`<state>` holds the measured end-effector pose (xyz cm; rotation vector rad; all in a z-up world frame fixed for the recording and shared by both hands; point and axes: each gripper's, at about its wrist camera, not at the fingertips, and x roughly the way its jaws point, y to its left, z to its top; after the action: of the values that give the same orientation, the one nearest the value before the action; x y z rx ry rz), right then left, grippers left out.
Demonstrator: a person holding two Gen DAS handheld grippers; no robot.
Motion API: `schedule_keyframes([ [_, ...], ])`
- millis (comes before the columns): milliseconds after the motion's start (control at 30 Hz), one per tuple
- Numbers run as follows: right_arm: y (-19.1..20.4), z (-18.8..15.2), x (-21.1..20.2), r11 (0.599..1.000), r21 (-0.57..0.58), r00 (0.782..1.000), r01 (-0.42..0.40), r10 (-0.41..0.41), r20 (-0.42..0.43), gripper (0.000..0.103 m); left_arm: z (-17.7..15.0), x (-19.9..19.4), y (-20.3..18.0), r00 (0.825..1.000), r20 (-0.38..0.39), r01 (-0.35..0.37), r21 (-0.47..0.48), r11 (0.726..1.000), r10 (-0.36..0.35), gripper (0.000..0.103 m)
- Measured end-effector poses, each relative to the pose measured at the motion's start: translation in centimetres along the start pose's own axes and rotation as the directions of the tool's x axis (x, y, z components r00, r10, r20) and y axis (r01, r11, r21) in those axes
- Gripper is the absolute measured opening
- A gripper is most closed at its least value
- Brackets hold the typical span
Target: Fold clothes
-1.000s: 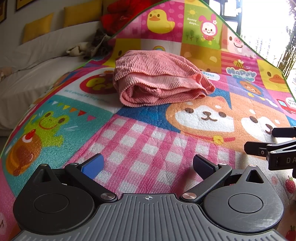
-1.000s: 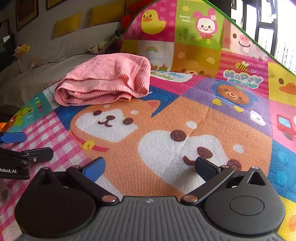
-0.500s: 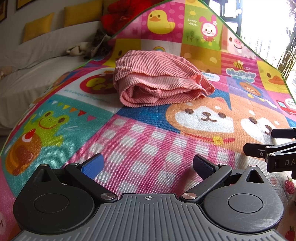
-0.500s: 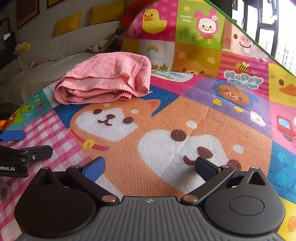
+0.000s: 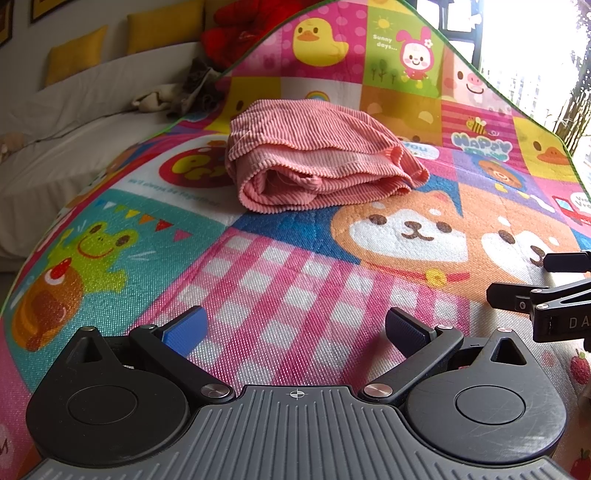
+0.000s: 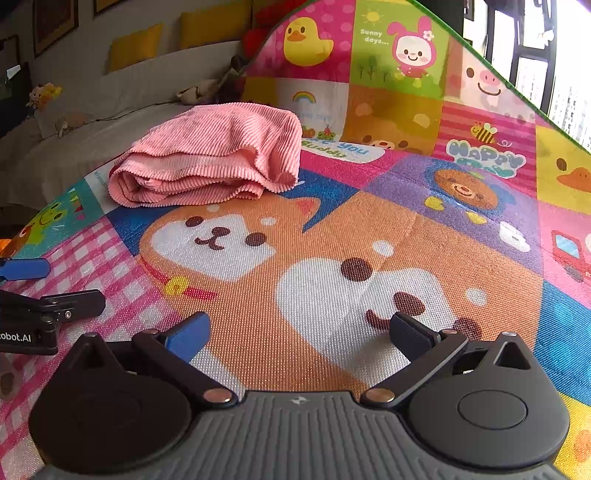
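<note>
A pink ribbed garment (image 5: pixel 317 162) lies folded in a thick bundle on the colourful cartoon play mat (image 5: pixel 280 288); it also shows in the right wrist view (image 6: pixel 210 158), far left of centre. My left gripper (image 5: pixel 295 328) is open and empty, low over the pink checked patch, well short of the garment. My right gripper (image 6: pixel 299 332) is open and empty over the orange dog picture, to the right of the left one. Each gripper's fingers (image 5: pixel 532 299) (image 6: pixel 48 306) show at the edge of the other's view.
The mat (image 6: pixel 406 221) rises at the back against a wall. A white sofa (image 5: pixel 74 147) with yellow cushions (image 5: pixel 74 55) runs along the left, with a red plush toy (image 5: pixel 236 29) and small toys on it. Bright windows (image 6: pixel 554 74) are at the right.
Both grippers have stayed open and nearly still. The right wrist view has shifted slightly, so the garment sits a little higher and more to the left.
</note>
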<state>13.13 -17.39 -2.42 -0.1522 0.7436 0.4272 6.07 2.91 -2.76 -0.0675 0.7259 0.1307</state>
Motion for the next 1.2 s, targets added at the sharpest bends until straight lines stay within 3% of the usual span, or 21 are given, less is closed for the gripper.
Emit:
schedule_keyframes([
  [667, 0.66, 0.17, -0.32, 0.998, -0.053, 0.999, 0.042, -0.043, -0.005, 0.103, 0.02, -0.20, 0.29, 1.000, 0.001, 0.014, -0.012, 1.000, -0.014, 0.103],
  [800, -0.27, 0.00, -0.08, 1.000, 0.007, 1.000, 0.008, -0.008, -0.005, 0.103, 0.04, -0.22, 0.31, 1.000, 0.000, 0.012, -0.011, 1.000, -0.012, 0.103],
  [1200, 0.04, -0.06, 0.04, 0.999, 0.023, 1.000, 0.031, -0.031, 0.006, 0.103, -0.06, -0.40, 0.57, 1.000, 0.011, 0.027, -0.031, 0.999, -0.026, 0.103],
])
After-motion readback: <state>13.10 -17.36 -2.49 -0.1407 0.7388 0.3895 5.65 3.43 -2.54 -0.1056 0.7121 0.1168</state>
